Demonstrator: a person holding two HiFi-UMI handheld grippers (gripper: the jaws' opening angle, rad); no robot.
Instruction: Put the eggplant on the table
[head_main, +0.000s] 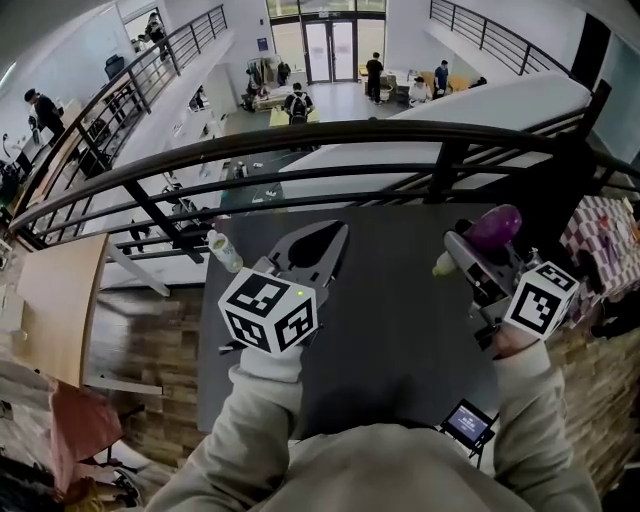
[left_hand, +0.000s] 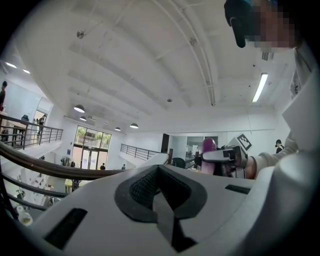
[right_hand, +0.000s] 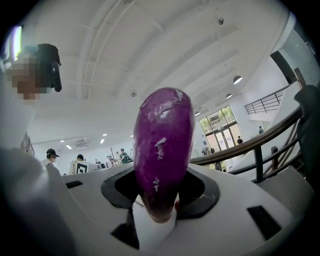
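Observation:
A purple eggplant sticks out sideways from my right gripper, which is shut on it above the right part of the black table. In the right gripper view the eggplant stands upright between the jaws, its lower end pinched at the pads. My left gripper hovers over the table's left part with its jaws together and nothing between them. The left gripper view shows its pads meeting, and beyond them the right gripper with the eggplant.
A dark metal railing runs along the table's far side, with a drop to a lower floor behind it. A plastic bottle lies at the table's far left corner. A small device with a screen sits at the near right edge.

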